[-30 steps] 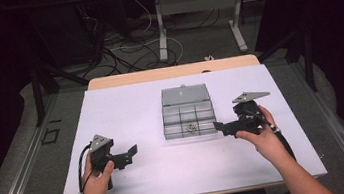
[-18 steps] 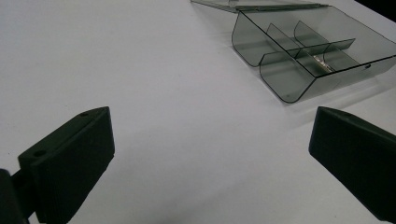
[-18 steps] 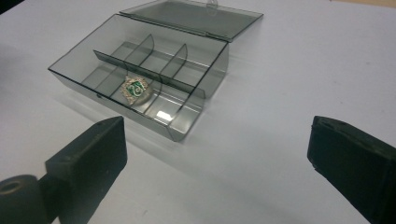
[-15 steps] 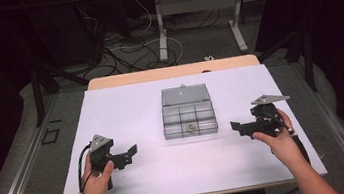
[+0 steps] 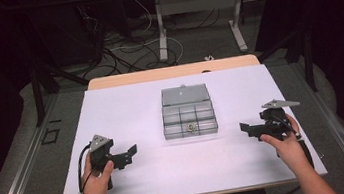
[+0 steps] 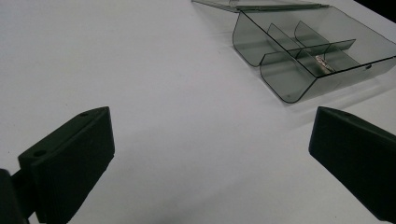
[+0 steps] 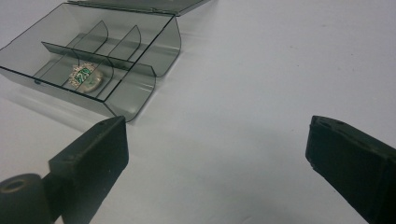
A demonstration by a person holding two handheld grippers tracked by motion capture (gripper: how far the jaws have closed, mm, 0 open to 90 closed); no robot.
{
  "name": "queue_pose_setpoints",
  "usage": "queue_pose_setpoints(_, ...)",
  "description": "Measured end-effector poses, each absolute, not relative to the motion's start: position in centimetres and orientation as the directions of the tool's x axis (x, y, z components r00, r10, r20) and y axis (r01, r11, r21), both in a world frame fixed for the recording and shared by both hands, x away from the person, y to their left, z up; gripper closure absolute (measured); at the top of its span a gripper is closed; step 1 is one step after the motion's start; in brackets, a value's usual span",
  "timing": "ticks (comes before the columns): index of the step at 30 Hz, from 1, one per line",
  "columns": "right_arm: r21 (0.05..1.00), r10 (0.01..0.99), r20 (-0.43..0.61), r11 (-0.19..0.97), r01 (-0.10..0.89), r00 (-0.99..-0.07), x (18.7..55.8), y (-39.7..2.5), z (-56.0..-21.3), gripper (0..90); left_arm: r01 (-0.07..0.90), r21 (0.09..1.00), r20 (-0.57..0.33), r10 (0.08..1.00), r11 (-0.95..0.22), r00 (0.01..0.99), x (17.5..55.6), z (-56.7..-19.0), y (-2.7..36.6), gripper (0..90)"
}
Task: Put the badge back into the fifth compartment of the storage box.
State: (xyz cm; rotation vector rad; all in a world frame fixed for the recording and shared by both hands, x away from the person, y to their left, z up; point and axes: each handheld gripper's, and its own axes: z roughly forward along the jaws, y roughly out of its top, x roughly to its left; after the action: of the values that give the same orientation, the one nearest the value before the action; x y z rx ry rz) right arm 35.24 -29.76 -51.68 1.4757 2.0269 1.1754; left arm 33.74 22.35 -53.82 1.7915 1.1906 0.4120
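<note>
— Looking at the left tool (image 5: pixel 130 155): how do its jaws stand?

— Spread wide, with nothing between them but bare white bench (image 5: pixel 126 113). It sits low at the bench's left, held in the left hand (image 5: pixel 95 175).

— And the right tool (image 5: pixel 246 128)?

— Jaws wide apart too, gripping nothing, held in the right hand (image 5: pixel 284 142) at the bench's right side, well apart from the box (image 5: pixel 189 117).

— Where is the box?

— Mid-bench between the two tools, clear grey plastic, lid (image 5: pixel 184 94) folded back flat. Dividers split it into compartments; a small green-and-silver piece (image 7: pixel 86 76) lies in the near row's middle one.
</note>
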Motion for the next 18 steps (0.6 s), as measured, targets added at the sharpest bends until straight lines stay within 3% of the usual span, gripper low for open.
queue_pose_setpoints(18,0.787,0.923,0.177,0.075,0.612,-0.341,35.4,-30.9,-54.4,8.3,0.549,0.826,-0.191,0.853,-0.128,0.486,33.7,-53.9,22.3,0.3)
